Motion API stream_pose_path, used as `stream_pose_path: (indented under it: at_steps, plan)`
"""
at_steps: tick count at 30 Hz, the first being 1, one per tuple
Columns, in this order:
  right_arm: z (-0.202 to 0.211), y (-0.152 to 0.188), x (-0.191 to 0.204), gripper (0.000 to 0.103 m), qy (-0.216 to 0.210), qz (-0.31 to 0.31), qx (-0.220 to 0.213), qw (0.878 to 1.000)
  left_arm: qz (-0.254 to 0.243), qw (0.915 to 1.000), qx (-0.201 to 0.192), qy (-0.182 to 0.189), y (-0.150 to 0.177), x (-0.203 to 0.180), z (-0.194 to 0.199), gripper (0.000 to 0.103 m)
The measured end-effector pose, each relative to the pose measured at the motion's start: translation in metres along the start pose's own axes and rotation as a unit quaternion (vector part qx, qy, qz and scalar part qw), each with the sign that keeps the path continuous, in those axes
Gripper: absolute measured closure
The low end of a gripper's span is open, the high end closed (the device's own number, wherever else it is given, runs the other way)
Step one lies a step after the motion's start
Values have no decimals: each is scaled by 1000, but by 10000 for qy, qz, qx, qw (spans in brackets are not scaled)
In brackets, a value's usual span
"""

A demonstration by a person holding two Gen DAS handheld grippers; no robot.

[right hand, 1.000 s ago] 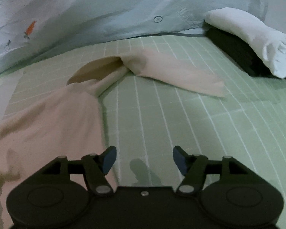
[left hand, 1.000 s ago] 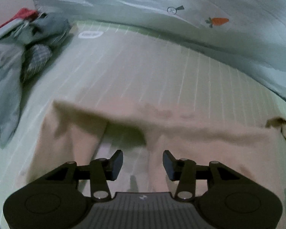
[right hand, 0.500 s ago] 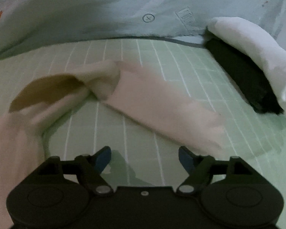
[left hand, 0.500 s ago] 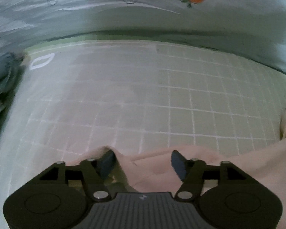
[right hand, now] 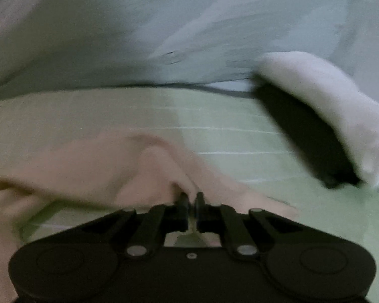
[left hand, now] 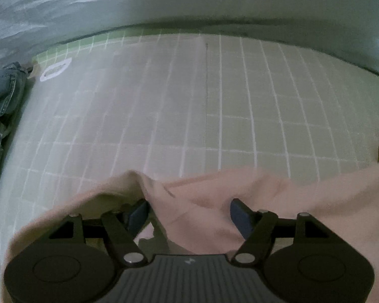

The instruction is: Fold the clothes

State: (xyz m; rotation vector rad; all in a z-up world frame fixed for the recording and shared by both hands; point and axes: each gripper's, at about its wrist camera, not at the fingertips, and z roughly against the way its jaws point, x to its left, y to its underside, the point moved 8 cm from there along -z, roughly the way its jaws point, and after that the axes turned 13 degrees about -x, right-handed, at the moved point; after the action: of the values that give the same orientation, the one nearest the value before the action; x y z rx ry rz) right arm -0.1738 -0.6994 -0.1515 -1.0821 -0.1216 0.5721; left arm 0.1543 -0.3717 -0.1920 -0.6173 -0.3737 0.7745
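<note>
Pink garment (left hand: pixel 303 202) on green grid mat (left hand: pixel 214 106), left gripper (left hand: pixel 189 212) jaws apart over it, right gripper (right hand: pixel 190 199) pinching its fold

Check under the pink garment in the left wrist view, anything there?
The pink garment lies on the green grid mat, which runs out from under its far edge. A patch of mat shows beneath a lifted fold. The rest under the cloth is covered and cannot be seen.
</note>
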Motion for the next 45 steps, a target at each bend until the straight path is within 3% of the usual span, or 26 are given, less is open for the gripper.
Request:
stream_pose_path:
  at_steps: [3,6,10,12,14,17,20,21,24,30,37,45]
  plan:
    - [35,6,-51,98,624,-313,-5,9976,81,10000,32,31,4,1,4,31]
    - [62,30,-92,98,1041,-557,342,9924,339,9993,106,86,6,6,3,30]
    - [79,71,-107,96,1052,-406,1015,9884,471,9988,86,111,2,8,5,31]
    - [83,70,-99,81,964,-351,997,9897,348,9993,1,145,-3,6,11,31]
    - [87,57,-88,67,859,-414,850,9918,270,9993,-178,209,-13,5,18,31]
    - [93,35,-64,61,605,-430,561,9957,346,9983,-385,267,-25,8,24,31]
    - [89,6,-35,27,274,-294,217,9990,417,9977,-479,228,-36,12,18,31]
    - [86,-2,-24,24,140,-232,117,9996,407,9977,-484,226,-39,12,14,31]
    - [79,-20,8,22,-312,-50,-73,9995,337,9975,-445,423,-42,4,1,31]
    - [58,-26,77,21,-1427,307,96,9892,-130,9973,-226,681,-34,-22,-23,31]
    - [35,-15,115,23,-1775,251,478,9826,-95,9969,-53,775,-22,-27,-29,31]
    - [47,-28,131,22,-2358,228,223,9713,-129,9972,-24,737,-23,-21,-34,31]
